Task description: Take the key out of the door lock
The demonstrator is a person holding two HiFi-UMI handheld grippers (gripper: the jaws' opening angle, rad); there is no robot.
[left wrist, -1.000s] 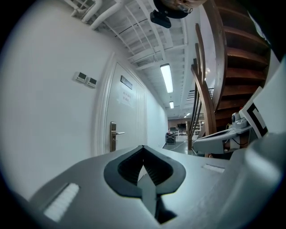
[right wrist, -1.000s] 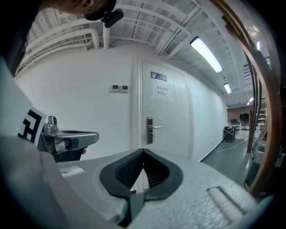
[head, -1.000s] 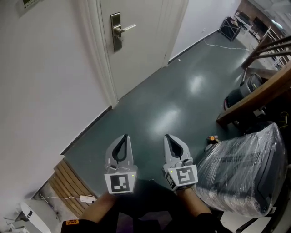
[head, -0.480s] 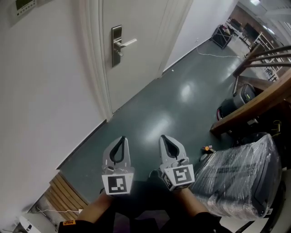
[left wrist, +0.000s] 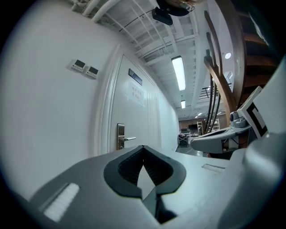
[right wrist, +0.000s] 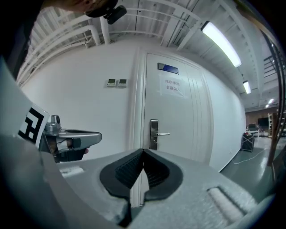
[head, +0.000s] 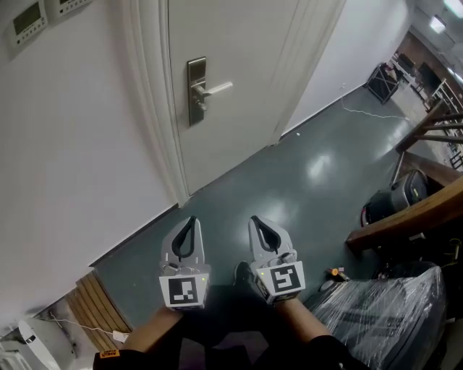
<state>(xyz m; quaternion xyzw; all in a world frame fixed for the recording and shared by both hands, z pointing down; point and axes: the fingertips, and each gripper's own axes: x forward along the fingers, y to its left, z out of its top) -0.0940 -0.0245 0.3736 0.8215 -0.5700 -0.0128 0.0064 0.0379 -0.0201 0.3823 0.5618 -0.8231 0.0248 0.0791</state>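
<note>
A white door [head: 239, 72] stands ahead with a metal lock plate [head: 196, 90] and a lever handle [head: 217, 89]; the same plate shows small in the left gripper view [left wrist: 120, 136] and the right gripper view [right wrist: 154, 134]. The key is too small to make out in any view. My left gripper [head: 189, 219] and right gripper [head: 255, 220] are held side by side low in the head view, well short of the door. Both have their jaws together at the tips with nothing between them.
A white wall [head: 65, 144] with two small control panels [head: 43, 13] runs left of the door. Dark green floor [head: 304, 173] stretches right. A plastic-wrapped bulky item [head: 391, 318], a wooden stair rail [head: 405, 217] and a wooden slatted piece [head: 94, 303] lie around me.
Both grippers and the view have advanced toward the door; the lock plate and handle sit larger and lower in the head view. The jaws stay shut.
</note>
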